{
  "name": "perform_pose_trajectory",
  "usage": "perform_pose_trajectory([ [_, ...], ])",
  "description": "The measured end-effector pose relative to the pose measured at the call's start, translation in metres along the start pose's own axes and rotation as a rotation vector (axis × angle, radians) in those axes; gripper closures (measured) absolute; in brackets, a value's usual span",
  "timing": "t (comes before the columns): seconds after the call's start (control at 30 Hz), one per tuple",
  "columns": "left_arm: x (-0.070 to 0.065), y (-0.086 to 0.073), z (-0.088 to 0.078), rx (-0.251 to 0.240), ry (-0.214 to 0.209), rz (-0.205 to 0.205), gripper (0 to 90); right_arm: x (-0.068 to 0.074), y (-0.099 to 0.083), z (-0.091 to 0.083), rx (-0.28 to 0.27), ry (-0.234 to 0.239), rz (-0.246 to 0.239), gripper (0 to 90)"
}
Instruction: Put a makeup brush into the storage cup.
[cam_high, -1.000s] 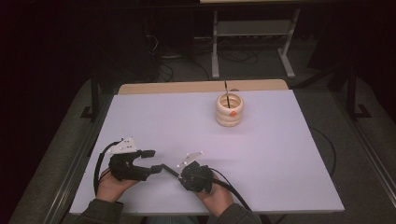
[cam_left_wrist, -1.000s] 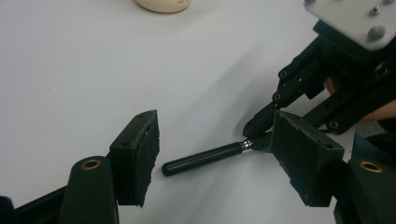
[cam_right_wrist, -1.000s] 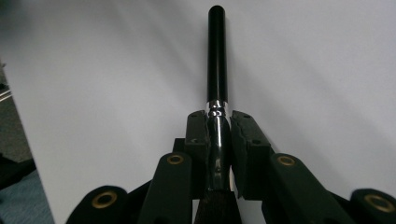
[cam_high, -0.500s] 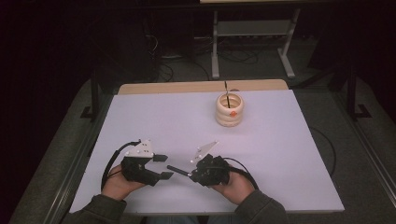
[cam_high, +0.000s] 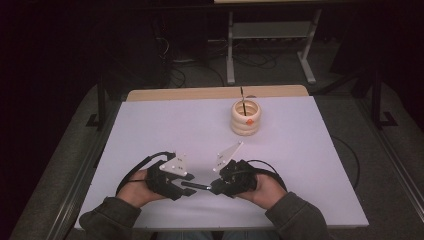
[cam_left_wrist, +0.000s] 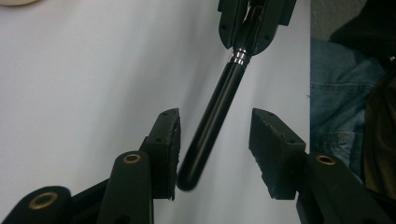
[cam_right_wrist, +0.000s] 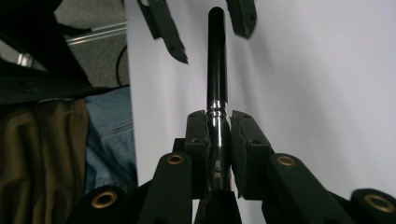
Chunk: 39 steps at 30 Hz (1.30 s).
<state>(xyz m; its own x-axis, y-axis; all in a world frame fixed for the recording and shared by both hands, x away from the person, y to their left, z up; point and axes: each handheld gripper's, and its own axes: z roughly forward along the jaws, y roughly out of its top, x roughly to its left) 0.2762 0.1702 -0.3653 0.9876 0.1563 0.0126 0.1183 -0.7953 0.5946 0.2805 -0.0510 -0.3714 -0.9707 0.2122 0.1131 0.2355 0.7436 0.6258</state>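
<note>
While the person's sleeved forearms come in over the near edge of the white table (cam_high: 150, 125), the two hand-held grippers face each other just above that edge, with a slim black glossy pen with a silver ring (cam_high: 196, 186) bridging the space between them. The right gripper (cam_right_wrist: 217, 135) is clenched on the pen: in the right gripper view its two black pads press on the barrel from both sides just behind the silver band, and the long black end of the pen (cam_right_wrist: 216, 56) runs straight out from them. The left gripper (cam_left_wrist: 215, 140) stands with its jaws part-way apart around that free end; they have just been closing, with the pen between them. In the left gripper view the rounded tip of the pen (cam_left_wrist: 210, 130) lies close beside one pad, perhaps brushing it, while the other pad stands clear, so the pen is not yet pinched there. In the high view the left gripper (cam_high: 181, 184) sits left of the right gripper (cam_high: 214, 187), both near the person.

Farther across the table, well apart from the hands, stands a cream ribbed round holder (cam_high: 245, 119) with a thin dark stick (cam_high: 242, 100) upright in it. Beyond the table's far wooden edge (cam_high: 215, 93) lies a dark floor with a grey metal frame (cam_high: 270, 35).
</note>
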Motion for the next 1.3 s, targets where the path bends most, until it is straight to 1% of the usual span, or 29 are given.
perform_pose_trajectory([
  [0.03,-0.001,0.002,0.002,0.014,-0.011,0.004,54.8,0.000,0.000,-0.001,0.001,0.008,-0.010,76.6],
  [0.17,-0.004,0.007,0.009,0.066,-0.042,0.045,56.9,0.002,0.000,-0.001,0.018,0.040,-0.026,76.6],
  [0.2,-0.005,0.008,0.011,0.072,-0.050,0.051,58.2,0.004,0.000,-0.002,0.034,0.043,-0.014,76.6],
  [0.23,-0.005,0.009,0.012,0.084,-0.057,0.062,59.6,0.003,0.000,-0.001,0.029,0.049,-0.029,76.6],
  [0.33,-0.006,0.011,0.016,0.094,-0.087,0.071,63.6,0.004,0.001,-0.002,0.032,0.074,-0.041,76.6],
  [0.4,-0.007,0.011,0.018,0.095,-0.111,0.077,66.4,0.004,0.002,-0.003,0.036,0.080,-0.060,76.6],
  [0.43,-0.009,0.011,0.018,0.092,-0.112,0.092,71.0,0.005,0.003,-0.003,0.040,0.093,-0.055,76.6],
  [0.47,-0.010,0.011,0.018,0.094,-0.118,0.101,73.4,0.006,0.004,-0.003,0.041,0.093,-0.071,76.6],
  [0.5,-0.011,0.011,0.019,0.096,-0.125,0.110,76.2,0.007,0.005,-0.003,0.038,0.097,-0.075,76.6],
  [0.53,-0.011,0.011,0.019,0.096,-0.125,0.110,77.1,0.007,0.005,-0.003,0.038,0.097,-0.075,76.6],
  [0.57,-0.015,0.010,0.019,0.112,-0.126,0.138,78.3,0.007,0.006,-0.004,0.039,0.107,-0.082,76.3],
  [0.63,-0.015,0.010,0.019,0.105,-0.122,0.146,78.6,0.006,0.006,-0.003,0.037,0.115,-0.079,75.6],
  [0.67,-0.015,0.009,0.018,0.095,-0.115,0.142,78.7,0.004,0.005,-0.002,0.031,0.126,-0.051,70.3],
  [0.7,-0.015,0.009,0.018,0.095,-0.115,0.142,78.8,0.004,0.005,-0.002,0.031,0.126,-0.051,70.3],
  [0.73,-0.015,0.007,0.017,0.087,-0.108,0.145,78.7,0.000,0.003,-0.004,0.003,0.119,-0.024,60.0],
  [0.77,-0.014,0.006,0.016,0.078,-0.107,0.140,78.8,-0.003,0.002,-0.005,-0.012,0.129,-0.005,57.3],
  [0.8,-0.014,0.006,0.016,0.078,-0.107,0.140,78.8,-0.003,0.002,-0.005,-0.012,0.129,-0.005,57.3],
  [0.83,-0.014,0.004,0.016,0.070,-0.102,0.132,78.8,-0.007,-0.002,-0.010,-0.057,0.126,0.020,52.3],
  [0.93,-0.011,-0.002,0.012,0.032,-0.079,0.088,78.8,-0.011,-0.009,-0.017,-0.126,0.131,0.079,47.1],
  [0.97,-0.010,-0.003,0.011,0.023,-0.070,0.081,78.8,-0.012,-0.012,-0.019,-0.148,0.128,0.089,45.3],
  [1.0,-0.008,-0.004,0.010,0.019,-0.065,0.074,78.8,-0.014,-0.015,-0.021,-0.164,0.121,0.100,44.7],
  [1.03,-0.008,-0.005,0.009,-0.001,-0.063,0.050,78.8,-0.014,-0.018,-0.023,-0.171,0.117,0.120,44.0],
  [1.07,-0.007,-0.006,0.008,-0.008,-0.056,0.041,78.8,-0.016,-0.020,-0.024,-0.196,0.111,0.127,43.8],
  [1.1,-0.005,-0.006,0.007,-0.014,-0.047,0.026,78.8,-0.016,-0.023,-0.026,-0.207,0.122,0.158,43.7],
  [1.13,-0.004,-0.007,0.007,-0.023,-0.041,0.015,78.8,-0.017,-0.026,-0.027,-0.219,0.111,0.165,43.6],
  [1.2,-0.001,-0.007,0.004,-0.041,-0.029,0.008,78.8,-0.019,-0.031,-0.028,-0.238,0.105,0.186,43.4],
  [1.23,-0.001,-0.007,0.004,-0.041,-0.029,0.008,78.8,-0.019,-0.031,-0.028,-0.238,0.105,0.186,43.4],
  [1.27,0.000,-0.008,0.003,-0.053,-0.026,-0.003,78.8,-0.020,-0.033,-0.029,-0.247,0.100,0.194,43.4],
  [1.3,0.001,-0.008,0.002,-0.064,-0.028,-0.012,78.8,-0.021,-0.037,-0.028,-0.269,0.103,0.208,44.2],
])
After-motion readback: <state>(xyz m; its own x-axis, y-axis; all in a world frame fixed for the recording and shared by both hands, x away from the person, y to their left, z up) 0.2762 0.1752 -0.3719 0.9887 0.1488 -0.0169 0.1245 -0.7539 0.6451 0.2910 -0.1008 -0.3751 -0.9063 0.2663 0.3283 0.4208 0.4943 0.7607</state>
